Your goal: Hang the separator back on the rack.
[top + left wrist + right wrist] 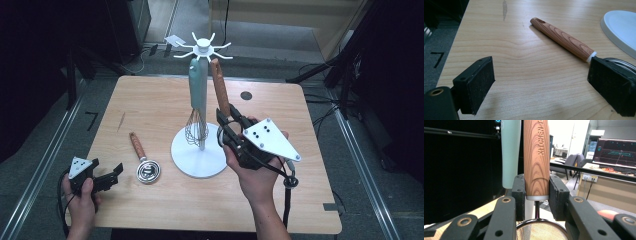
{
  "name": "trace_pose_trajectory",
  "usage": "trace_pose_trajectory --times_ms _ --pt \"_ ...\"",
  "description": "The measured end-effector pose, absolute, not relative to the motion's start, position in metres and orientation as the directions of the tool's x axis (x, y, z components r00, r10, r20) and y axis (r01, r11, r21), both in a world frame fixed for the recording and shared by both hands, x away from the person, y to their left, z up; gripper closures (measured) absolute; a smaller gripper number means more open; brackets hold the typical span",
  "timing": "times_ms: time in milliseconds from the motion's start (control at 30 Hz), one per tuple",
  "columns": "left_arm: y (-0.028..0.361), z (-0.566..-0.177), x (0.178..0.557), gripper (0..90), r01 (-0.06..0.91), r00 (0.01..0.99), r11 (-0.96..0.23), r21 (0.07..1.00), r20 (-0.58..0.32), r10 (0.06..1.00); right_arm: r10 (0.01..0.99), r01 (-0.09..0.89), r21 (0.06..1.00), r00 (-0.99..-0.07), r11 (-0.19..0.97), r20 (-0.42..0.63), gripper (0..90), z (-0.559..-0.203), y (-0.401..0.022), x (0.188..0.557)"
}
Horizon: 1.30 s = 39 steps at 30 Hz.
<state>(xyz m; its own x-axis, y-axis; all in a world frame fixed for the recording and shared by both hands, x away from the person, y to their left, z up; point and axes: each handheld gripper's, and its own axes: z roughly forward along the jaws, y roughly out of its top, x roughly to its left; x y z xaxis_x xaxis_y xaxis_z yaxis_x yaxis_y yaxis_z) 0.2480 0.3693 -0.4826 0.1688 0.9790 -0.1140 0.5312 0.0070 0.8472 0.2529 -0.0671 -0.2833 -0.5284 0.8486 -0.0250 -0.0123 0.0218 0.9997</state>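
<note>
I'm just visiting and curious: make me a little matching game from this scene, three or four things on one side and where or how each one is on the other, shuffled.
Things:
1. whisk with the pale green handle
2. wood-handled strainer
3. wood-handled utensil with a metal head
4. left tongs

Places or states:
A. lying flat on the table
B. open, with nothing between them
C. hanging from the white rack
D. held upright, clamped in the right tongs

Pairs: 1-C, 2-D, 3-A, 4-B

Grey carpet floor [40, 165], office chairs [574, 161], lit monitor [615, 152] in bkgd.
</note>
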Motion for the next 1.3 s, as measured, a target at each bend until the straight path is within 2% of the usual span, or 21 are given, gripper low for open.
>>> trace_pose_trajectory --times_ms 633,833,1000,1300 --pt "0.369 -0.482 0.248 7.4 0.532 0.168 0.003 0.847 -0.109 0.98 0.875 -0.003 0.996 -0.478 0.087 -0.078 70.4 -0.287 -0.064 0.256" --pt "0.369 -0.483 0.248 7.4 0.534 0.17 0.002 0.846 -0.109 0.979 0.865 0.01 0.997 -0.497 0.082 -0.066 65.9 -0.287 -0.059 0.259" --pt "0.369 -0.482 0.248 7.4 0.534 0.174 -0.004 0.845 -0.105 0.979 0.858 0.007 0.998 -0.512 0.056 -0.044 68.7 -0.286 -0.059 0.259" --pt "0.369 -0.482 0.248 7.4 0.534 0.173 -0.001 0.846 -0.107 0.979 0.841 -0.042 0.999 -0.54 0.001 -0.024 84.1 -0.278 -0.065 0.261"
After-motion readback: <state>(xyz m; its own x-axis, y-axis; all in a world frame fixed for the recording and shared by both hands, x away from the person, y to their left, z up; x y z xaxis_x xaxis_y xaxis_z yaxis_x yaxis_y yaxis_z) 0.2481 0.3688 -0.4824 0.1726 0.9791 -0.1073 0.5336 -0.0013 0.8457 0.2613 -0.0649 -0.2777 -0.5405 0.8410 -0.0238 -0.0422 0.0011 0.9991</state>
